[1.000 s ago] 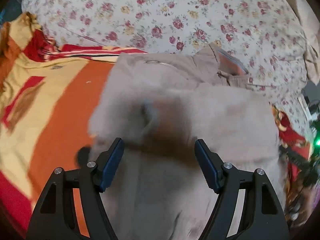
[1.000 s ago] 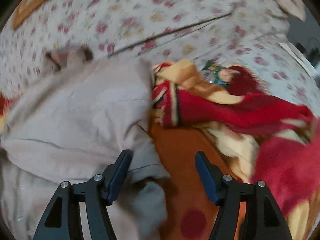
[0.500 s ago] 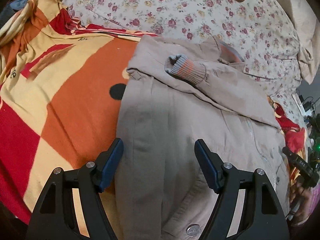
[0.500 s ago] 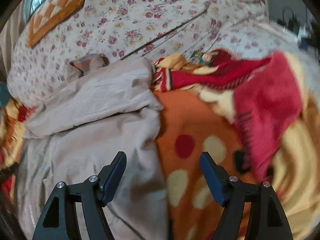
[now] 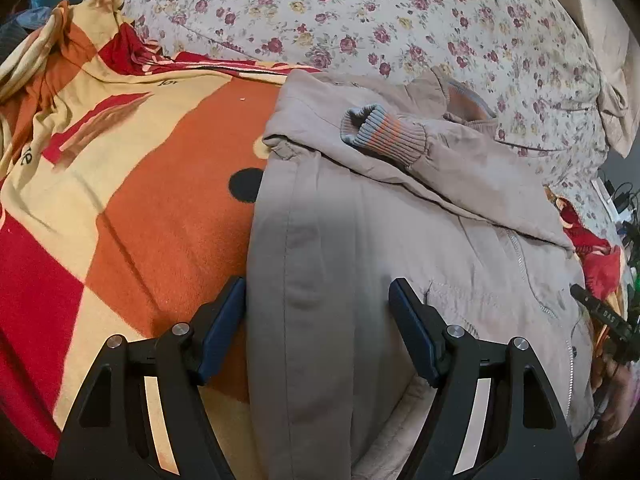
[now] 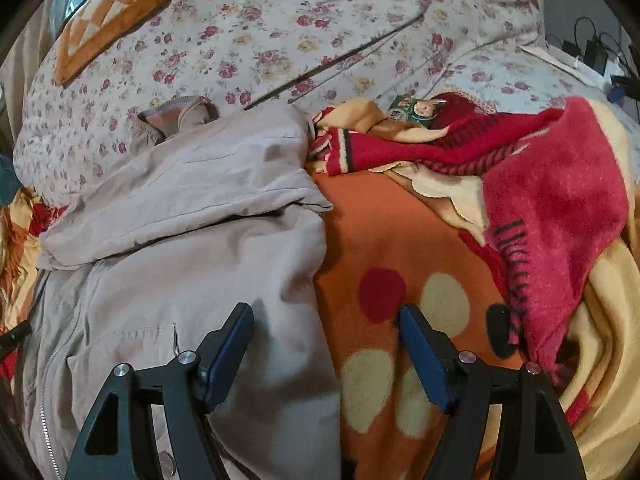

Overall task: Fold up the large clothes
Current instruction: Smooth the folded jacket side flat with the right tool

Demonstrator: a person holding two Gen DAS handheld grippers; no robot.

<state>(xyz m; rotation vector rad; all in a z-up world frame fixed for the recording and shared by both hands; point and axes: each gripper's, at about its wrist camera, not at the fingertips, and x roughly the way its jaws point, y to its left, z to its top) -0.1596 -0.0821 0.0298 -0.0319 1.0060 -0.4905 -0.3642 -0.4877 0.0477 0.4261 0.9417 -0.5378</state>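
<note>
On the bed, left to right:
Blanket [image 5: 132,184]: orange, cream and red fleece spread flat under everything; in the right wrist view it bunches into a red heap [image 6: 556,208] at the far right.
Left gripper [image 5: 318,316]: jaws wide apart and holding nothing; its left finger sits over the blanket right at the jacket's left edge, its right finger over the jacket body.
Jacket [image 5: 360,240]: beige, zip-front, lying flat in the middle of the blanket, collar toward the flowered cover.
Sleeve [image 5: 460,176]: folded across the chest, its ribbed grey and orange cuff [image 5: 380,132] resting near the left shoulder.
Right gripper [image 6: 326,344]: jaws have just been opening and stand wide, gripping nothing; the jacket's right edge lies below the gap, with the left finger over the cloth and the right finger over the spotted blanket.
Flowered cover [image 6: 280,32]: pale, with small red roses, behind the jacket.
Checked cushion [image 6: 108,20]: orange and cream, at the far back.
</note>
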